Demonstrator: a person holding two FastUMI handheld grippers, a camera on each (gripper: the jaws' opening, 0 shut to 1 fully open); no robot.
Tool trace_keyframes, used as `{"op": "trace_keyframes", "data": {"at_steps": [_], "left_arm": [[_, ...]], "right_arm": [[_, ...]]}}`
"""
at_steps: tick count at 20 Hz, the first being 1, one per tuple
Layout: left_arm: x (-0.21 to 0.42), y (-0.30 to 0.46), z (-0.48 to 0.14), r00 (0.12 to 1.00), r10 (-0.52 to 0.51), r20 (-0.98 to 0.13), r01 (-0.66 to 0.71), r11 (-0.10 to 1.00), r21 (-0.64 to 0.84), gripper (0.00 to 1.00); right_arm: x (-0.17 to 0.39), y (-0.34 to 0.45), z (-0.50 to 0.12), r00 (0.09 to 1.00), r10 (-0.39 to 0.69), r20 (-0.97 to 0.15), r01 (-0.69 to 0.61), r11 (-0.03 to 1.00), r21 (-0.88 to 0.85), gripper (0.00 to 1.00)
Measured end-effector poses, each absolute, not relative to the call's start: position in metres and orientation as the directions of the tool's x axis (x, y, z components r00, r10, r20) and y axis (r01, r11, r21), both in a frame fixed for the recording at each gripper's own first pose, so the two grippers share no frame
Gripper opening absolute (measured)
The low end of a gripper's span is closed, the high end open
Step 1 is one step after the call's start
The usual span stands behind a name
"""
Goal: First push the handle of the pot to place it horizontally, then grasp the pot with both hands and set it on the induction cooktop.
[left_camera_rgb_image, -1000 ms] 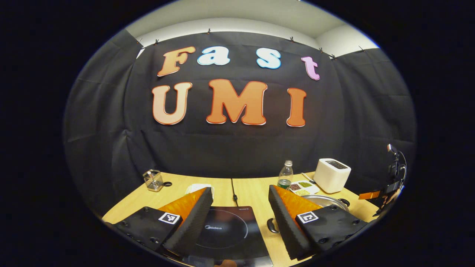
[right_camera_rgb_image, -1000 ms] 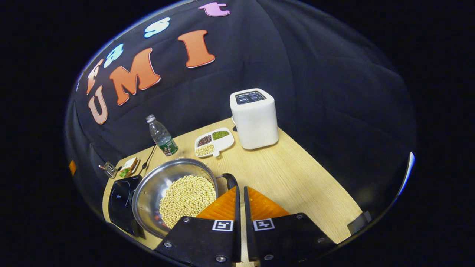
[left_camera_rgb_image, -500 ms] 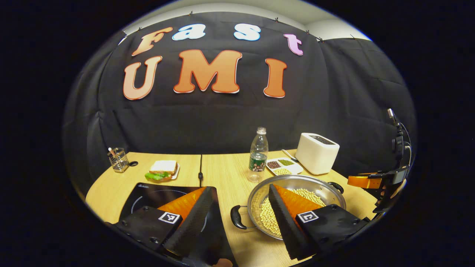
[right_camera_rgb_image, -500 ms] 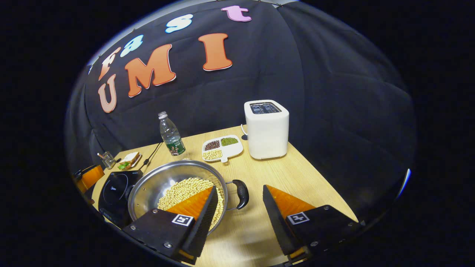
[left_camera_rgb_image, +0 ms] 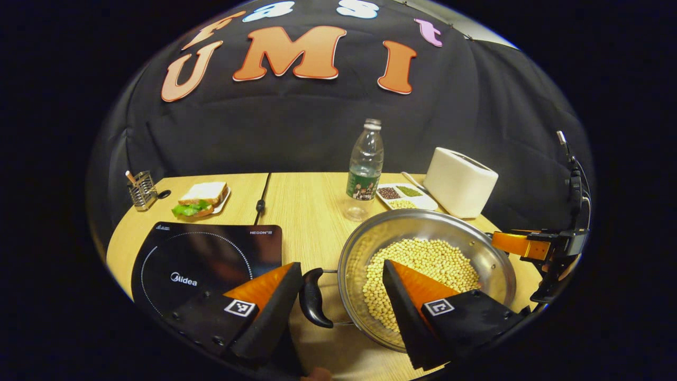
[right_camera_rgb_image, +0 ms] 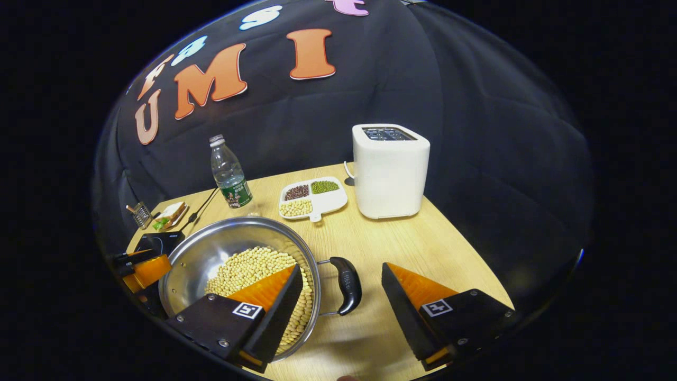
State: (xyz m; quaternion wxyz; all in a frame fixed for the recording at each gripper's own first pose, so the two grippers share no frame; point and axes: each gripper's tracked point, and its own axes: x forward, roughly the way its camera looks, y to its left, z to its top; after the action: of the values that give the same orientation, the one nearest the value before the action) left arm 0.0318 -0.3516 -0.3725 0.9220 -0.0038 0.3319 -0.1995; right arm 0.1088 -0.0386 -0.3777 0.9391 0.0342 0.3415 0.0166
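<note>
I count one pot [left_camera_rgb_image: 428,264], a steel pan holding a heap of pale beans [left_camera_rgb_image: 423,267], and it sits on the wooden table [left_camera_rgb_image: 307,201], just beside the one induction cooktop [left_camera_rgb_image: 206,259] and not on it. The pot has two black handles. In the left gripper view, one handle [left_camera_rgb_image: 313,298] points toward the cooktop side; in the right gripper view, the other handle [right_camera_rgb_image: 347,284] sticks out on the open table side.

My left gripper [left_camera_rgb_image: 338,299] is spread wide, grasping nothing. Its two fingers straddle the near handle: one finger is over the cooktop edge, the other over the beans inside the pot rim. I cannot tell whether either finger touches the pot.

My right gripper [right_camera_rgb_image: 341,296] is likewise released, with the far handle sitting in the gap between its two fingers. One finger hangs over the beans, the other over bare table. In the left gripper view the same gripper [left_camera_rgb_image: 534,247] appears at the pot's far rim.

Elsewhere on the table I count one clear water bottle [left_camera_rgb_image: 364,169], upright, behind the pot; one white toaster [right_camera_rgb_image: 390,170]; one divided white dish [right_camera_rgb_image: 312,197] with three compartments of different beans between the bottle and the toaster; one sandwich on a plate [left_camera_rgb_image: 202,197]; and one wire holder [left_camera_rgb_image: 140,189] at the far corner. One dark cable [left_camera_rgb_image: 260,198] runs along the table seam behind the cooktop.
</note>
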Motion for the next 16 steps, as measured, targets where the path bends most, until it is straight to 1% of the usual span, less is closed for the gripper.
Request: {"op": "trace_keyframes", "data": {"at_steps": [5, 6, 8, 9, 10, 11, 12, 13, 16], "left_arm": [[0.027, -0.357, -0.409, 0.613, -0.375, -0.696, 0.351, 0.918, -0.186, 1.00], [0.029, -0.355, -0.410, 0.616, -0.364, -0.699, 0.347, 0.922, -0.174, 1.00], [0.032, -0.360, -0.410, 0.614, -0.374, -0.695, 0.358, 0.917, -0.177, 0.97], [0.032, -0.360, -0.412, 0.609, -0.370, -0.702, 0.360, 0.917, -0.171, 0.99], [0.033, -0.360, -0.413, 0.608, -0.365, -0.705, 0.364, 0.917, -0.161, 0.98], [0.034, -0.355, -0.416, 0.606, -0.345, -0.717, 0.359, 0.923, -0.141, 0.96], [0.035, -0.351, -0.417, 0.610, -0.331, -0.720, 0.354, 0.927, -0.126, 0.94], [0.039, -0.346, -0.418, 0.617, -0.309, -0.724, 0.342, 0.934, -0.107, 0.85], [0.036, -0.348, -0.419, 0.608, -0.299, -0.736, 0.335, 0.937, -0.104, 0.67]], "right_arm": [[0.116, -0.035, -0.401, 0.736, 0.046, -0.675, -0.007, 0.998, 0.061, 0.94], [0.118, -0.033, -0.403, 0.734, 0.050, -0.678, -0.010, 0.998, 0.063, 0.94], [0.120, -0.031, -0.409, 0.723, 0.056, -0.688, -0.014, 0.998, 0.067, 0.93], [0.119, -0.029, -0.413, 0.714, 0.062, -0.698, -0.016, 0.997, 0.072, 0.90], [0.118, -0.024, -0.414, 0.706, 0.082, -0.704, -0.024, 0.995, 0.093, 0.86], [0.118, -0.024, -0.415, 0.703, 0.084, -0.706, -0.020, 0.995, 0.099, 0.76], [0.119, -0.024, -0.413, 0.704, 0.088, -0.704, -0.022, 0.994, 0.103, 0.71], [0.118, -0.024, -0.415, 0.701, 0.092, -0.707, -0.030, 0.995, 0.100, 0.69], [0.118, -0.024, -0.415, 0.705, 0.093, -0.703, -0.044, 0.995, 0.088, 0.65]]}}
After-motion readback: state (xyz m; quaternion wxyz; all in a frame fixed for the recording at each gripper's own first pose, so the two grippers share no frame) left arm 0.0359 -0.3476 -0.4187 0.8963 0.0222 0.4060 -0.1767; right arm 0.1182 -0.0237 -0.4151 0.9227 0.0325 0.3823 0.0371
